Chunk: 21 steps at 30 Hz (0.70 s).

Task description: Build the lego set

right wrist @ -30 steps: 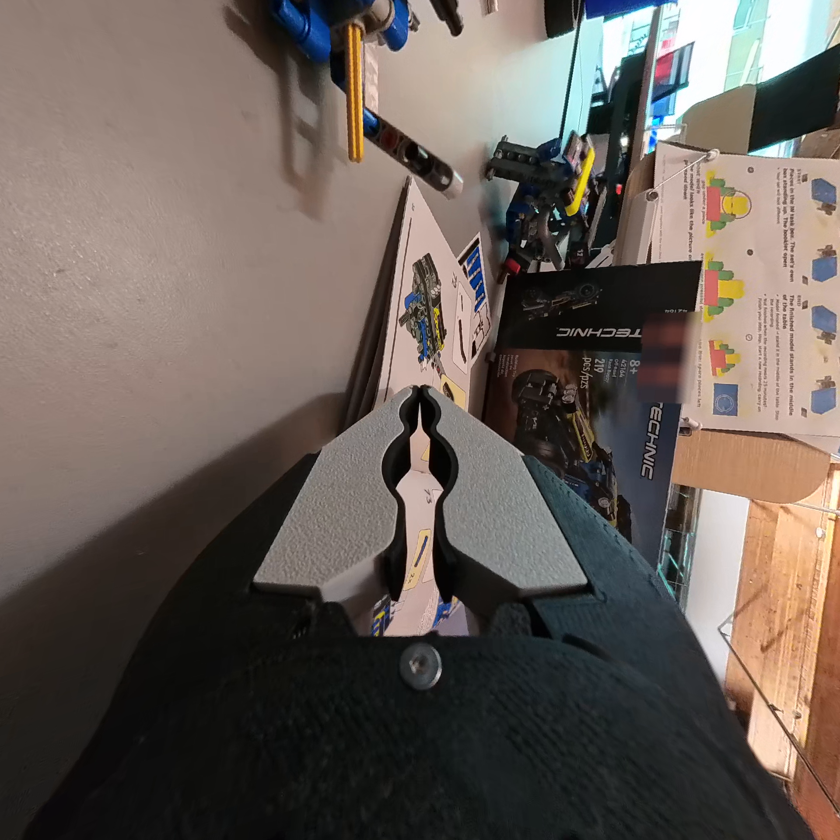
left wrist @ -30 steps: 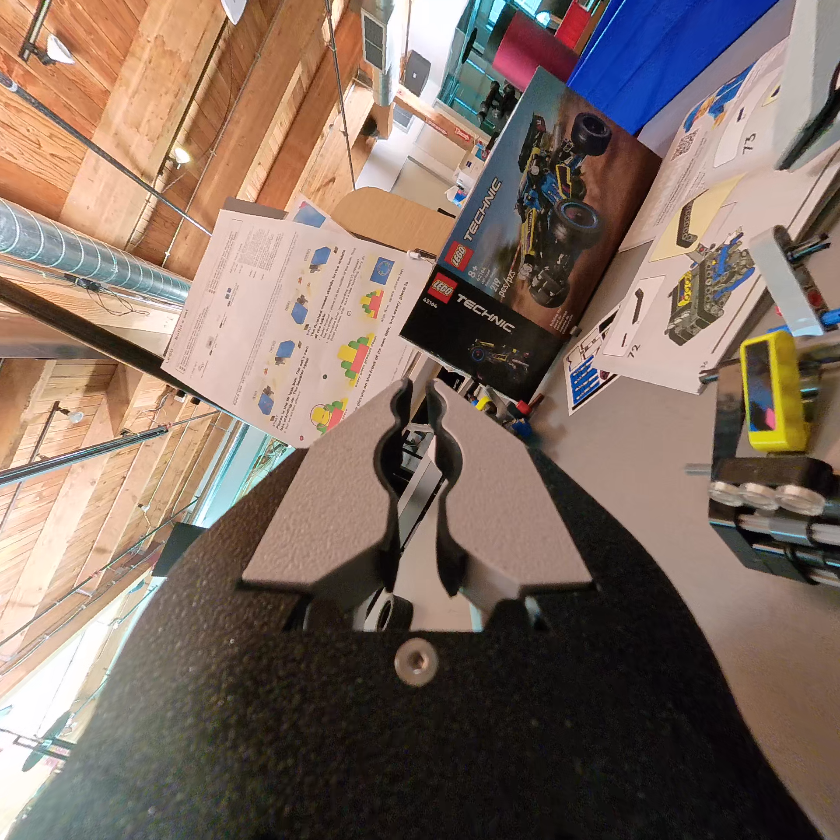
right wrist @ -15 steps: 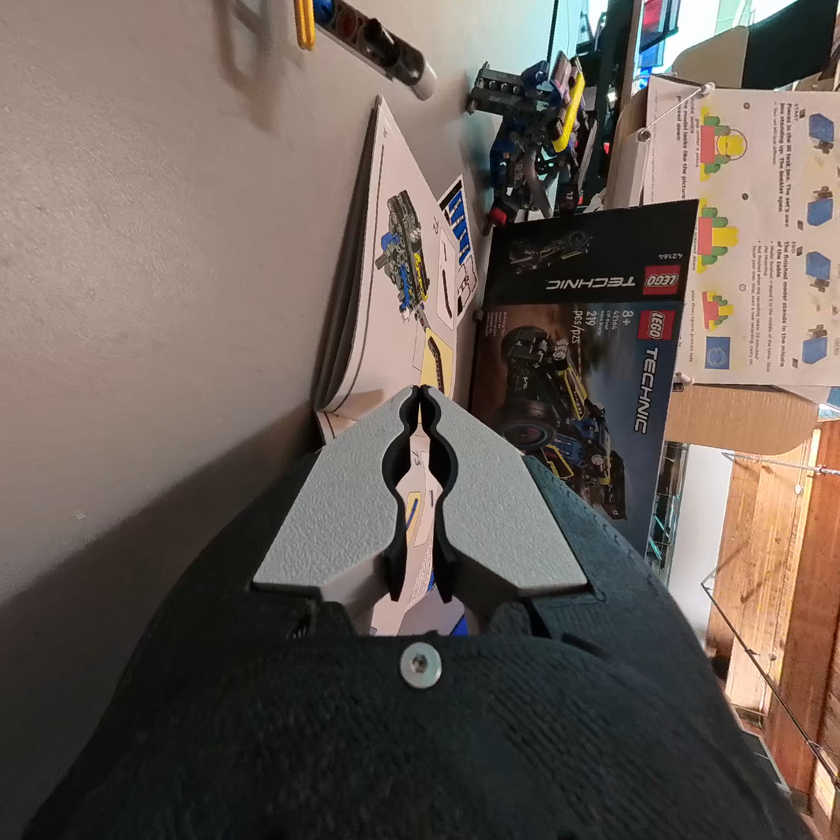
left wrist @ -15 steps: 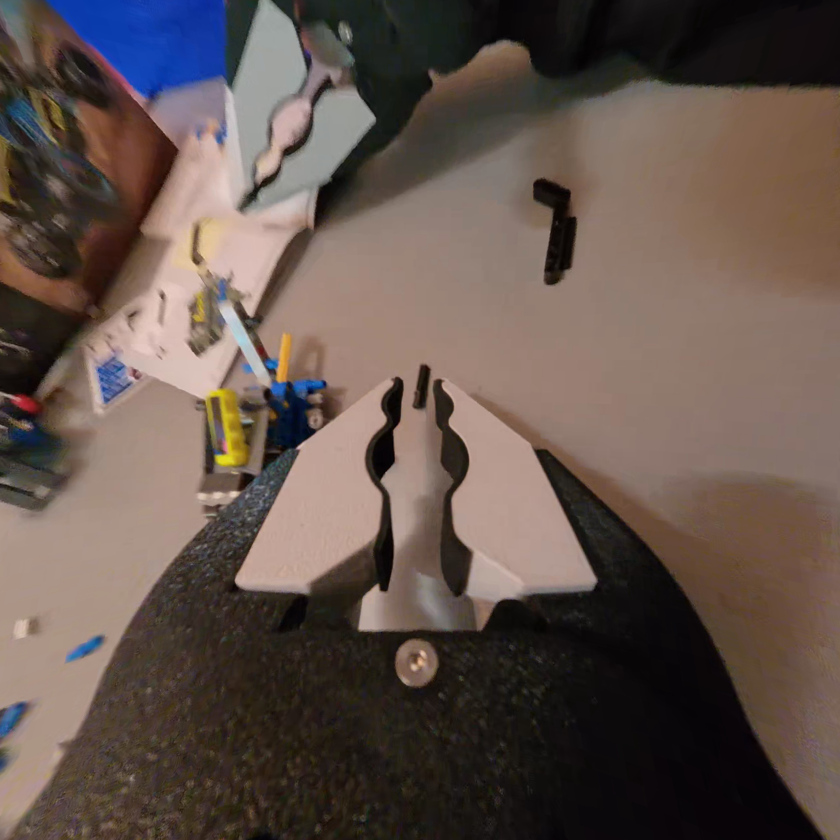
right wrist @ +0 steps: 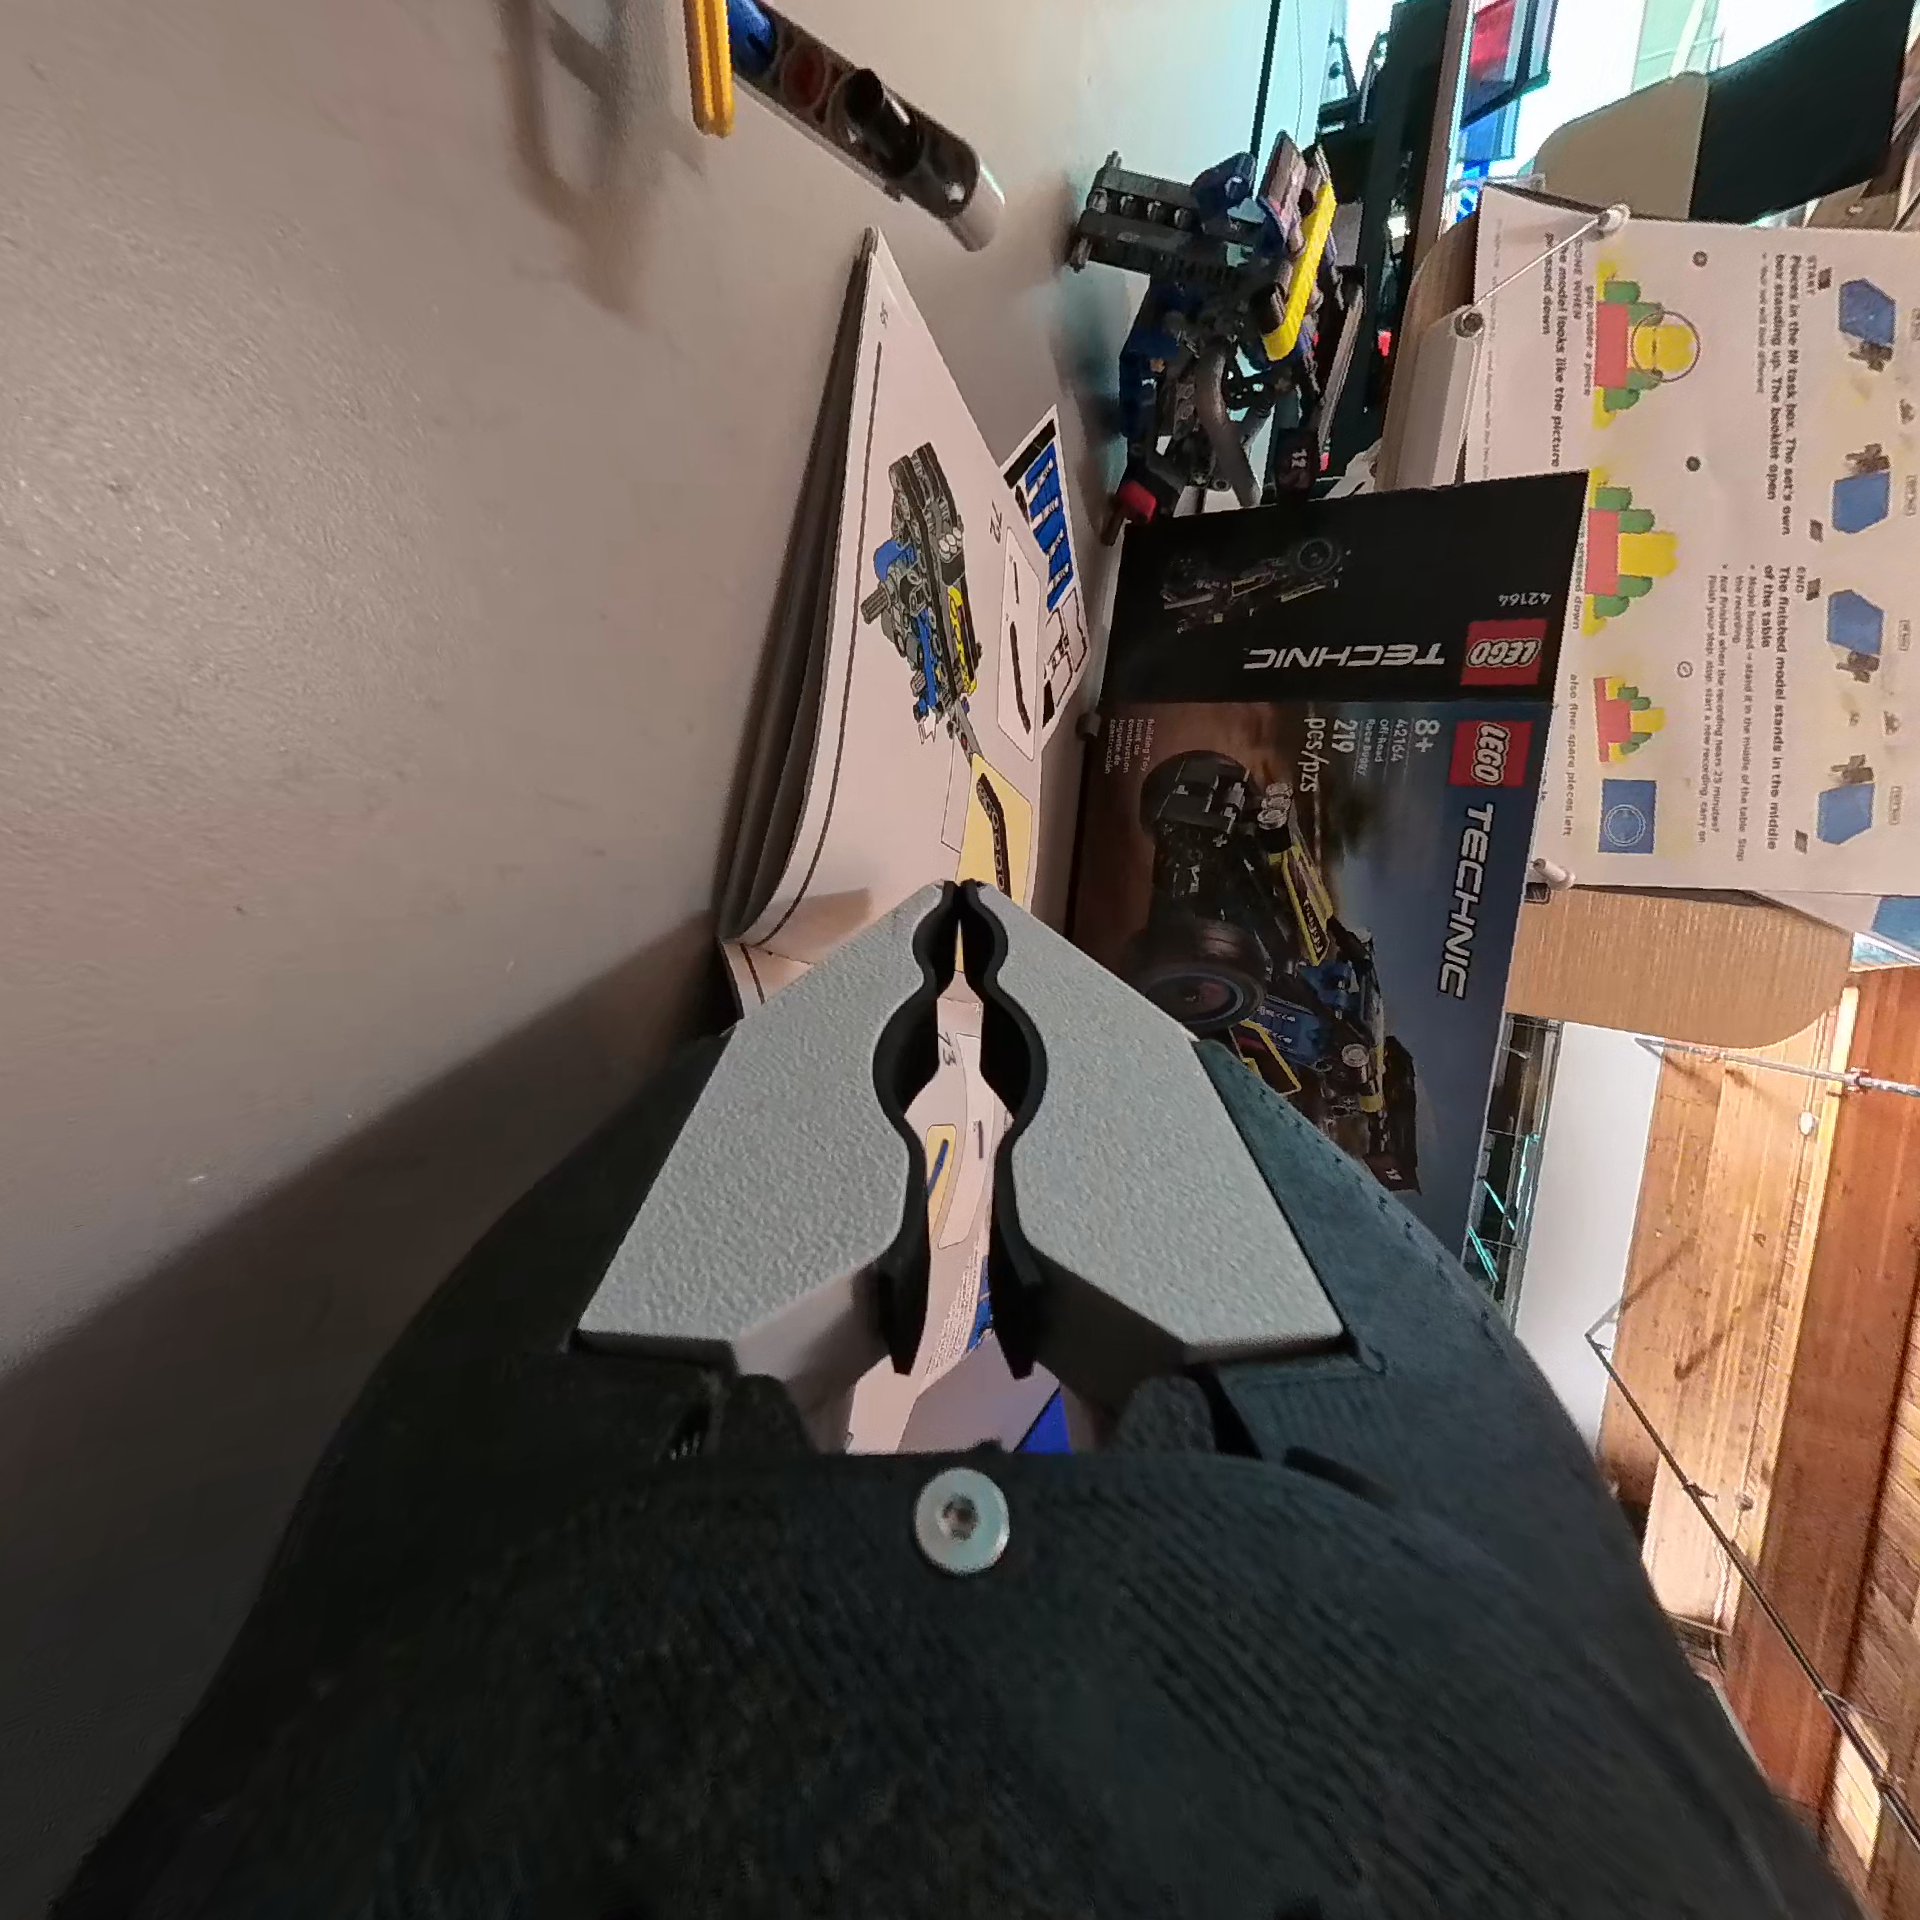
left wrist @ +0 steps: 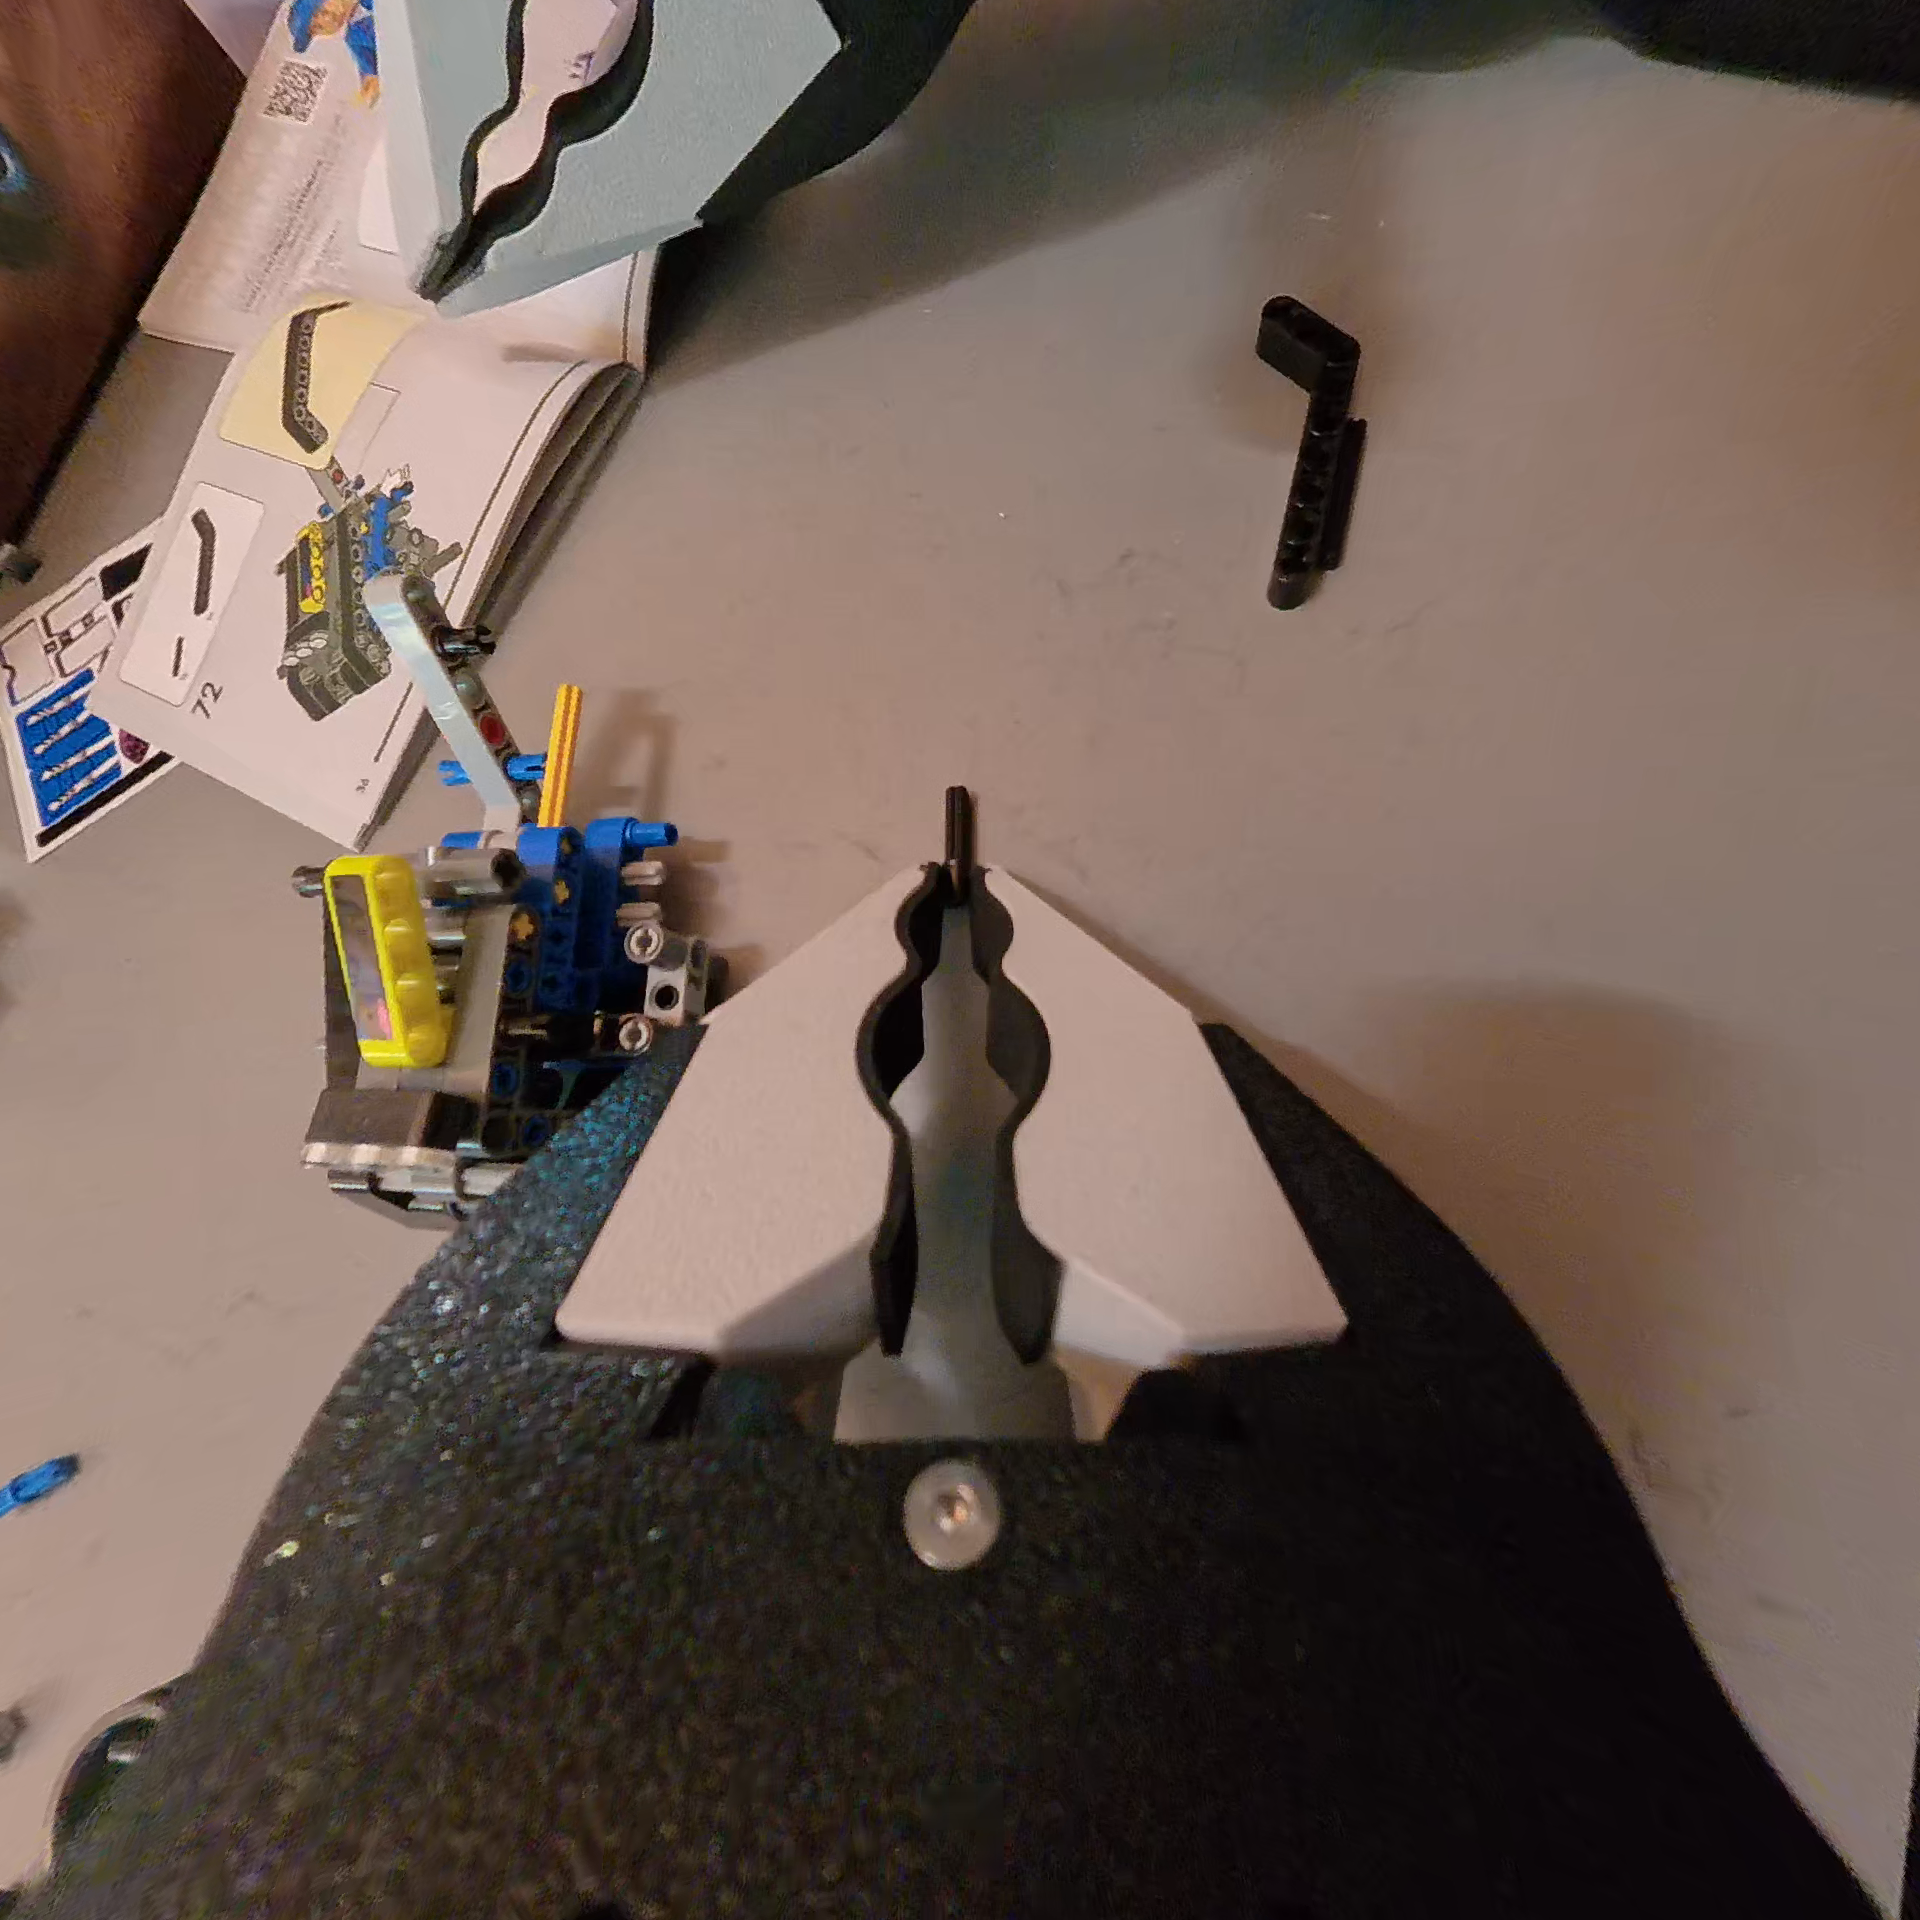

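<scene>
Swung down from the box toward the table (left wrist: 1143,644), your left hand-held gripper (left wrist: 957,871) now pinches a small black pin (left wrist: 957,823) by its very end at 12 o'clock, so a bump could flick it free, while your right hand-held gripper (right wrist: 958,896) sits closed on nothing.

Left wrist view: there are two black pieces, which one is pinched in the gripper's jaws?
The small black pin, sticking out from the left gripper's closed tips. The bigger bent black beam lies alone on the table, farther away.
</scene>
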Each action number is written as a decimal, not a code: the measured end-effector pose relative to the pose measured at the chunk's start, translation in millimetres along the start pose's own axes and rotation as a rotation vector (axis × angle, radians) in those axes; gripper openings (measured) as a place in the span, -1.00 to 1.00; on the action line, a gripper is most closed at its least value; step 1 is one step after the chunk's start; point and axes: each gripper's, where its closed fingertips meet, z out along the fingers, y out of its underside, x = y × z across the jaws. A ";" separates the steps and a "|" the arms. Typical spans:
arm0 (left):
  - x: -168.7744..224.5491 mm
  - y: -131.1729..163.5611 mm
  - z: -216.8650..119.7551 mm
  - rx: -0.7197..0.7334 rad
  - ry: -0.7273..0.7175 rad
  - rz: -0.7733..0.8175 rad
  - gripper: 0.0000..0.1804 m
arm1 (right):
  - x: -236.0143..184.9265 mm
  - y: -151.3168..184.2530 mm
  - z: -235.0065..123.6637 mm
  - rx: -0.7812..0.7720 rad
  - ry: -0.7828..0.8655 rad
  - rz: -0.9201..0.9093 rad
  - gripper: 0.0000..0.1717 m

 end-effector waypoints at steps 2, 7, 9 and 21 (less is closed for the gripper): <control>-0.1 1.0 -0.9 -0.008 -0.001 -0.014 -0.98 | 1.1 1.4 -0.5 -0.004 0.004 0.003 -1.00; 2.5 -0.6 -8.4 -0.002 -0.002 -0.028 -0.90 | 2.8 5.7 -0.7 -0.007 0.012 0.026 -1.00; 16.8 -20.2 -15.7 0.093 0.042 -0.030 -0.83 | 2.9 7.8 -0.6 -0.009 0.014 0.032 -1.00; 81.2 -54.8 29.2 0.073 0.150 0.128 -0.89 | 2.0 12.7 0.2 -0.009 0.011 0.056 -1.00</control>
